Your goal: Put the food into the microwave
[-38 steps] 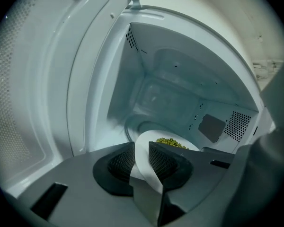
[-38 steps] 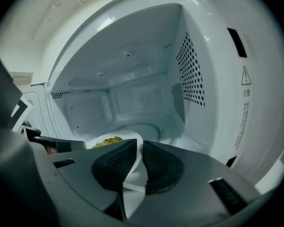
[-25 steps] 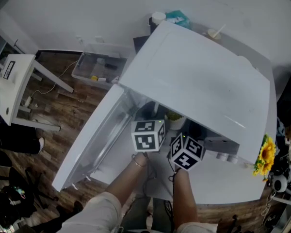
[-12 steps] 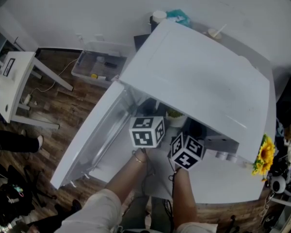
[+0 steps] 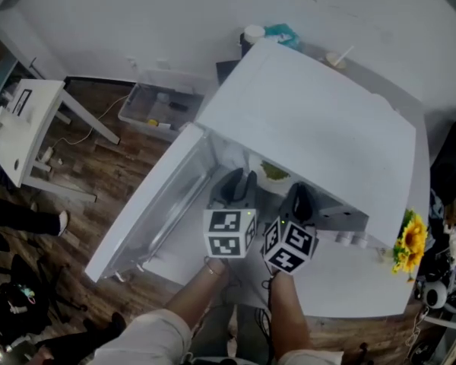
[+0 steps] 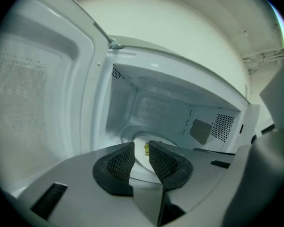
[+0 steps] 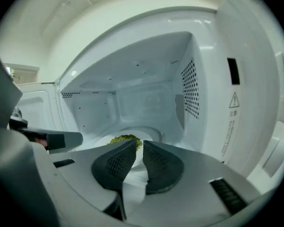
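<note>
Sitting deep inside the microwave (image 5: 311,128), the food (image 7: 124,139) is a small heap of green bits on a white plate (image 7: 102,143), which rests on the cavity floor near its middle. From the head view a patch of green (image 5: 273,172) shows just under the front edge of the oven's top.

Both grippers hover at the opening, side by side and apart from the plate. The left gripper (image 6: 141,148) has its jaws a narrow slit apart with nothing between them – the food shows only through the gap, farther back. The right gripper (image 7: 139,145) is the same – jaws close together, gripping nothing.

The door (image 5: 148,204) stands swung wide to the left. The oven rests on a white table (image 5: 349,280), with a sunflower (image 5: 409,242) at the table's right edge. A clear plastic bin (image 5: 156,105) lies on the wooden floor (image 5: 114,166) beyond the door.
</note>
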`<state>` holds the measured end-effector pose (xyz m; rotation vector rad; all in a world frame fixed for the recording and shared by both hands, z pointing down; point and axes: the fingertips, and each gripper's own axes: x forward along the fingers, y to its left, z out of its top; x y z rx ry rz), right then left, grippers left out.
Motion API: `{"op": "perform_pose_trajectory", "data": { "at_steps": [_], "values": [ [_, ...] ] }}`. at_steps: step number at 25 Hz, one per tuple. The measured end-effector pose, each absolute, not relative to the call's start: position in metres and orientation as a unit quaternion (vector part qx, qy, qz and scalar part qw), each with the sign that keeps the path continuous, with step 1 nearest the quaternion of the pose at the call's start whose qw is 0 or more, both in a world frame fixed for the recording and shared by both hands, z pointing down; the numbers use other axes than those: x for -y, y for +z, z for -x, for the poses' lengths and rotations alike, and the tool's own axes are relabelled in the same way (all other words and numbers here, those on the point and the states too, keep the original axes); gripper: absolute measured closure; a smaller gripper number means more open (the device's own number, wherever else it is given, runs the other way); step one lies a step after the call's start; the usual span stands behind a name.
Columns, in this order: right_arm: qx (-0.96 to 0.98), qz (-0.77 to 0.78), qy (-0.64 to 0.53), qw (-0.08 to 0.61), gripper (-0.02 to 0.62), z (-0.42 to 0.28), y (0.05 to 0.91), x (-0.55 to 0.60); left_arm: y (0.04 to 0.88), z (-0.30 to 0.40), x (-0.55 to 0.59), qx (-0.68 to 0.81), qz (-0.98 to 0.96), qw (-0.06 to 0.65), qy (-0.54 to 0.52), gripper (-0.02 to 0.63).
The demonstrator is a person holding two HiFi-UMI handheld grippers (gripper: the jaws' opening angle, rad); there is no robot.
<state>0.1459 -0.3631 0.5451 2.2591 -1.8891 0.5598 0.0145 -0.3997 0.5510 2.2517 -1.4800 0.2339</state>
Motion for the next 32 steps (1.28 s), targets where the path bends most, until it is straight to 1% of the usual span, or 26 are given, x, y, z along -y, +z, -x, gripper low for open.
{"op": "perform_pose_trajectory", "data": {
  "at_steps": [6,9,15,18,21,25,32],
  "values": [
    [0.661,-0.723,0.181,0.083,0.543,-0.125,0.528,0.327,0.546,-0.010,0.356,0.523,-0.816,0.225,0.102,0.502],
    [0.676,-0.707,0.187,0.091,0.565,-0.117,0.521,0.302,0.541,-0.014,0.330,0.507,-0.826,0.221,0.111,0.503],
    [0.708,-0.674,0.183,0.104,0.565,-0.107,0.494,0.250,0.517,-0.027,0.262,0.463,-0.852,0.217,0.109,0.505],
    [0.722,-0.660,0.176,0.106,0.569,-0.106,0.479,0.227,0.498,-0.025,0.235,0.466,-0.852,0.218,0.103,0.551],
    [0.734,-0.650,0.170,0.102,0.571,-0.109,0.461,0.207,0.477,-0.028,0.217,0.462,-0.856,0.208,0.100,0.552],
    [0.751,-0.635,0.160,0.087,0.571,-0.108,0.438,0.186,0.451,-0.029,0.203,0.479,-0.851,0.187,0.109,0.597],
    [0.762,-0.628,0.149,0.060,0.571,-0.111,0.406,0.179,0.416,-0.029,0.196,0.495,-0.847,0.169,0.095,0.597]
  ]
}}
